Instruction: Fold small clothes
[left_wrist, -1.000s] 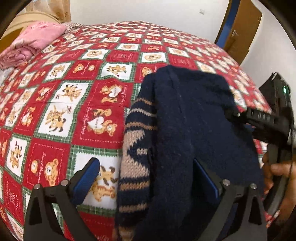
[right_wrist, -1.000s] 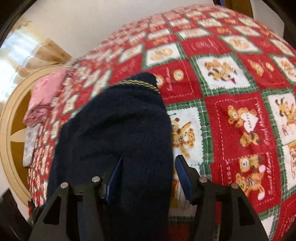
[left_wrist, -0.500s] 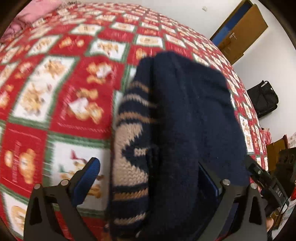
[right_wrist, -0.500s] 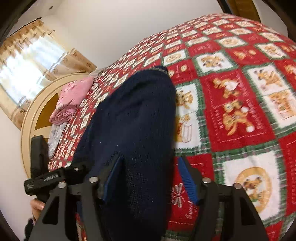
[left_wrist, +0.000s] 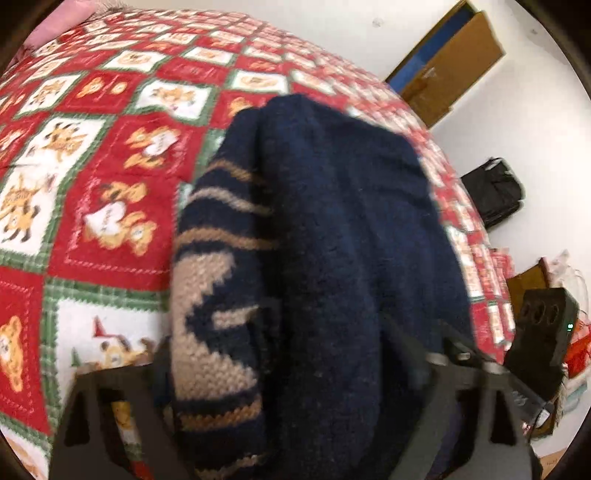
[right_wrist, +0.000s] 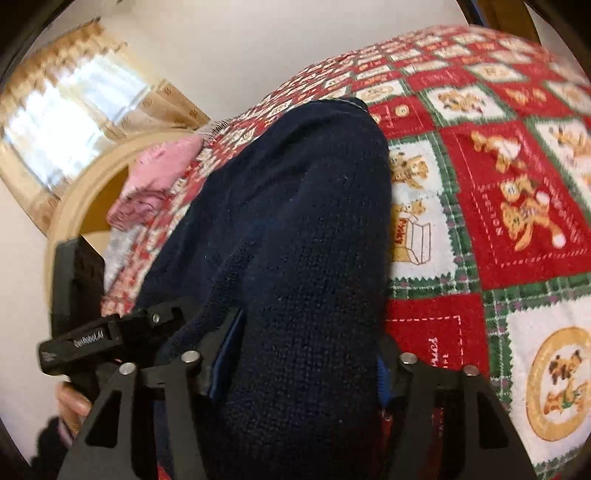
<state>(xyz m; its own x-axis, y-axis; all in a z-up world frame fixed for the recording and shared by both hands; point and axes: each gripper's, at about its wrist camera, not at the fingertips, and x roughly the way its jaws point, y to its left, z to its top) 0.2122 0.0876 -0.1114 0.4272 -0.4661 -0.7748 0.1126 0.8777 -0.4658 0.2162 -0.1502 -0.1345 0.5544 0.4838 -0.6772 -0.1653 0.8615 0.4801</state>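
Note:
A folded navy knit sweater (left_wrist: 332, 229) with tan stripes on its left edge lies on the red teddy-bear quilt (left_wrist: 92, 184). My left gripper (left_wrist: 280, 362) has its jaws either side of the thick folded bundle at its near end, closed in on it. The sweater fills the right wrist view (right_wrist: 295, 240) too. My right gripper (right_wrist: 306, 354) grips the near end of the sweater between its blue pads. The left gripper's black body (right_wrist: 92, 336) and the hand show at the left of the right wrist view.
A pink folded garment (right_wrist: 155, 173) lies near the round wooden headboard (right_wrist: 74, 192). A brown door (left_wrist: 454, 59) and a black bag (left_wrist: 495, 192) stand past the bed's right edge. A curtained window (right_wrist: 66, 107) is behind the headboard.
Both grippers have closed in on the sweater's near end and tilted. The left jaws were wide apart before. The views have swung, showing more of the room's sides.

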